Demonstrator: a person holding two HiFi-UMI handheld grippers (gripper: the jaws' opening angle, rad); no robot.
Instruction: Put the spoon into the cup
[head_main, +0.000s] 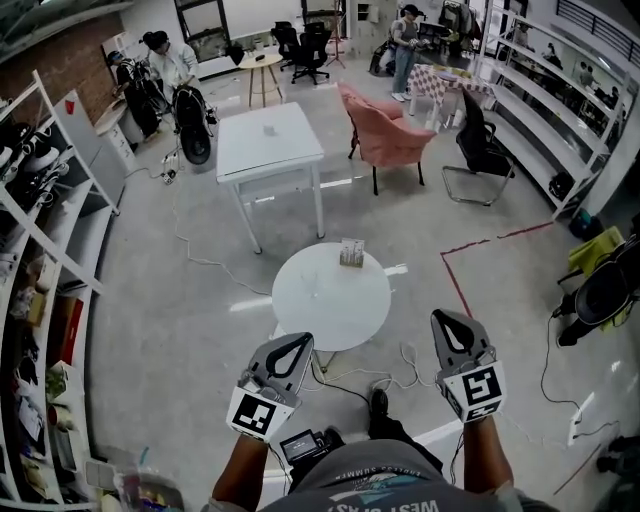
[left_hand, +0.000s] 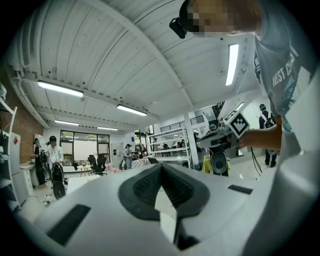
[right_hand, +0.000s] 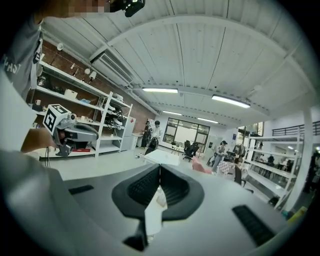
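Plainly, both tools were closed and empty. In the left gripper view the left tool (left_hand: 161, 167) had its dark ribbed pads meeting at the tips with nothing between them. The right gripper view showed the right tool (right_hand: 160, 167) the same way, tips together and bare. Behind each pair of tips a pale sliver showed through the gap, too vague to name. In the head view both tools were held low and side by side, apart from each other, on the near side of the round worktop (head_main: 320, 305) and short of its edge; the person's forearms were cut off by the bottom of the picture.

Near the far edge of that worktop stood a small tan thing (head_main: 351, 252). It was too small to tell whether it was the cup, and no spoon could be made out on or beside it.

Beyond it stood a square white worktop (head_main: 270, 148), and to its right two pink armchairs (head_main: 388, 132) and a black chair (head_main: 482, 150). Shelves (head_main: 40, 250) ran down the left side, half cut off. Cables (head_main: 385, 378) trailed across the floor by the person's shoe.
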